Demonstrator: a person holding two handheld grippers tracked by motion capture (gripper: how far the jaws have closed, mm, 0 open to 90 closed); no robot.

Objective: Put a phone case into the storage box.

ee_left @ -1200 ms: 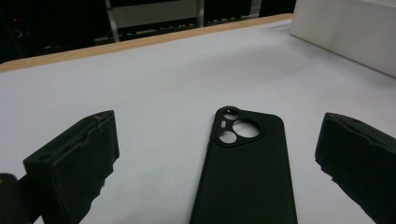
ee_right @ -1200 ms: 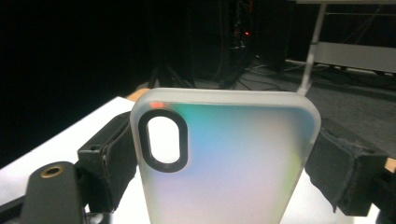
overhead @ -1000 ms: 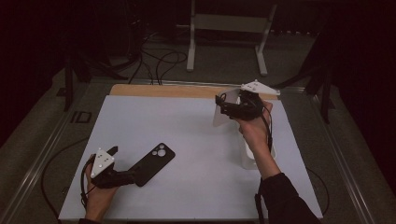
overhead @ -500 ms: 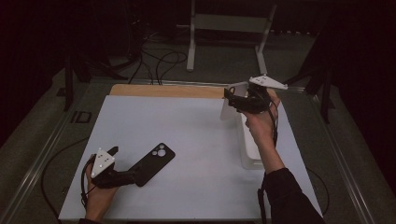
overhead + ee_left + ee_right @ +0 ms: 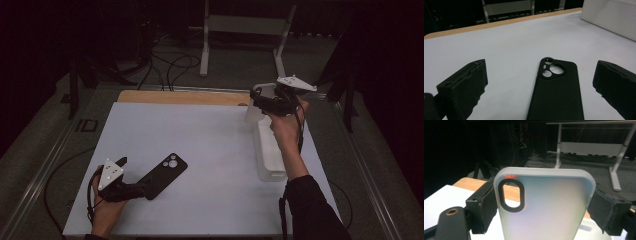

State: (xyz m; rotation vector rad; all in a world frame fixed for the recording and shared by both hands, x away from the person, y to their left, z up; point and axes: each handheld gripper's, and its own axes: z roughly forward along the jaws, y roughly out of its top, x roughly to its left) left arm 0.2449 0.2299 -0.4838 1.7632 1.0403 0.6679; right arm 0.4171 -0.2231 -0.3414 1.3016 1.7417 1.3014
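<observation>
The right tongs [image 5: 541,207] clamp a frosted phone case [image 5: 544,205] by its long edges, raised at 2 o'clock above the tabletop [image 5: 210,140]. It looks light, bendy and slick. The left tongs [image 5: 536,87] stand apart around a black phone [image 5: 556,92] at 7 o'clock.

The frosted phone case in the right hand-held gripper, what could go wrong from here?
The frosted case is pinched only by its side edges in the right hand-held gripper, held up above the white box; a slack squeeze could let it slip and drop. The left hand-held gripper stands open around the black phone case, so a careless closing could push it across the table.
</observation>
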